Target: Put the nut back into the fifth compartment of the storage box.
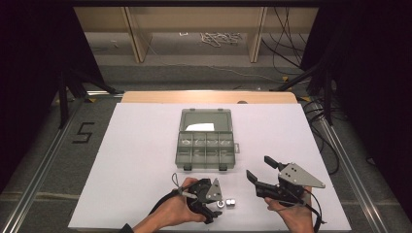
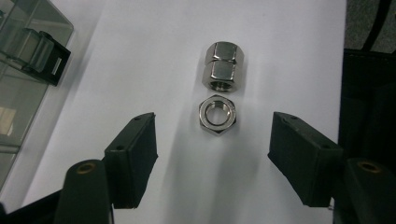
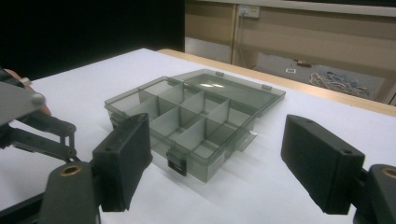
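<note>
Your left gripper (image 2: 212,154) has its jaws apart with nothing held, and the flat nut (image 2: 217,115) lies just beyond the tips, roughly centred between them. The main risk is the tall nut (image 2: 223,66), which sits just behind the flat one, touching or nearly so: push in too deep and the pads catch both, or knock the tall one so it rolls off across the white sheet (image 2: 154,70). The flat nut is low and slick, so a high or tilted close probably squirts it out sideways; I'd judge you need the pads right down on the sheet. In the high view both nuts (image 1: 226,203) sit near the table's near edge, just right of your left gripper (image 1: 217,191) and nearer than the box (image 1: 206,143), so a flicked nut may drop off the table. Your right gripper (image 1: 256,167) hangs with its jaws wide apart and empty, right of the nuts. Both nuts are shiny silver hexagons; the flat one lies hole up, the tall one on its side with its threaded bore facing you. The box is open, smoky clear plastic, lid laid back on the far side; whether its compartments hold anything I can't tell.
</note>
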The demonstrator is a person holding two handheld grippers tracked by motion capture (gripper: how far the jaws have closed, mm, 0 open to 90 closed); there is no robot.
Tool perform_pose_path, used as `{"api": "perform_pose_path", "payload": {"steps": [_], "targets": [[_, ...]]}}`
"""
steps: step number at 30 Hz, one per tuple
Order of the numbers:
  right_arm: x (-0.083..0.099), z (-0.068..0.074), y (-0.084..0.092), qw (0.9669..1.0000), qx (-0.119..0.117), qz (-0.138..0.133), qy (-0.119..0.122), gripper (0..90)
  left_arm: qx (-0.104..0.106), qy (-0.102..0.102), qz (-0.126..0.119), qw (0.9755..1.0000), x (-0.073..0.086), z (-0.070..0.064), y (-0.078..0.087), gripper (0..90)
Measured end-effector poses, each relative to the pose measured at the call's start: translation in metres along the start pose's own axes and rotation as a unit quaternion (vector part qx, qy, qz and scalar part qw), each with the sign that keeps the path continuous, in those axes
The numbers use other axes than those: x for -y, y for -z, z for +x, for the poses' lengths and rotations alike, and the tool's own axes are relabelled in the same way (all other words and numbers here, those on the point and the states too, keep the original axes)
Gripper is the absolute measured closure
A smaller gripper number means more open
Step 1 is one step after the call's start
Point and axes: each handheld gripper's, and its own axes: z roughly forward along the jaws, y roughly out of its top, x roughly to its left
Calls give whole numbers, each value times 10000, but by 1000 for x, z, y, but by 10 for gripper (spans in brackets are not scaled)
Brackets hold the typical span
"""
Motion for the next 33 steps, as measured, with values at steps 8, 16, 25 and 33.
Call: {"api": "perform_pose_path", "payload": {"steps": [8, 16, 25, 33], "targets": [[1, 1, -3, 9999, -63, -105, -9, 252, 175, 79, 136, 9997, -4, 4, -6, 403], [0, 1, -2, 10000, -48, -36, 27, 252, 325, 102, 316, 9989, -10, 8, -8, 495], [1, 2, -3, 9999, -91, 36, -31, 255, 469, -92, 644, 9968, -14, 10, -14, 565], [2, 3, -5, 9999, -100, -18, -48, 258, 494, -34, 754, 9959, -20, 12, -16, 633]]}}
